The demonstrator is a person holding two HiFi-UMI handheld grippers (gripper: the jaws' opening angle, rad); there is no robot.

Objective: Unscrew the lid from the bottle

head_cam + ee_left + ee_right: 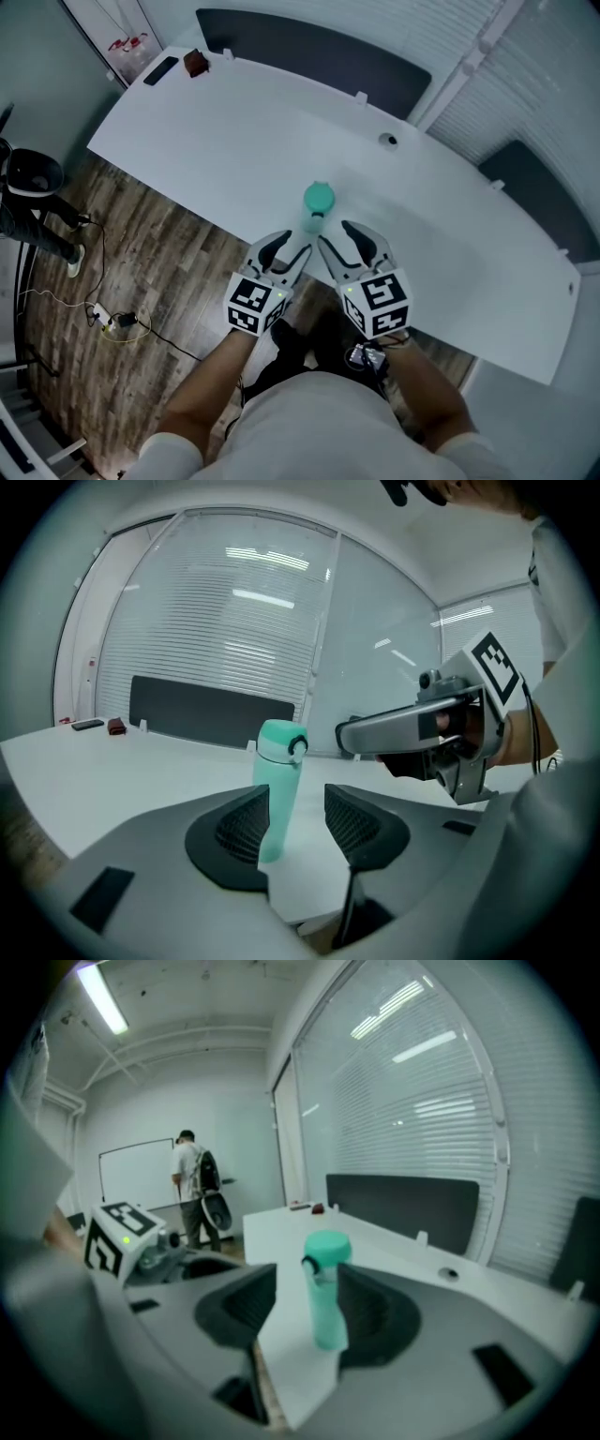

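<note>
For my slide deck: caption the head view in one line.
Both open, left tool and right tool flank an upright teal bottle, lid on, at the edge of the white table.

Your left gripper (292, 819) has its jaws apart, gripping nothing. The bottle (278, 789) stands upright on the desk (103, 771), lid (279, 735) on, right by the left-hand jaw.

- Table (234, 150): white, curved top; stands on a wood-pattern floor (122, 272).
- Bottle (317, 208): teal, upright on the table near its near edge, lid (319, 197) on.
- Black bar (160, 70): flat on the far left corner.
- Red block (195, 63): just beside the black bar, apart from it.
- Grommet (388, 140): set in the top near the far edge.
</note>
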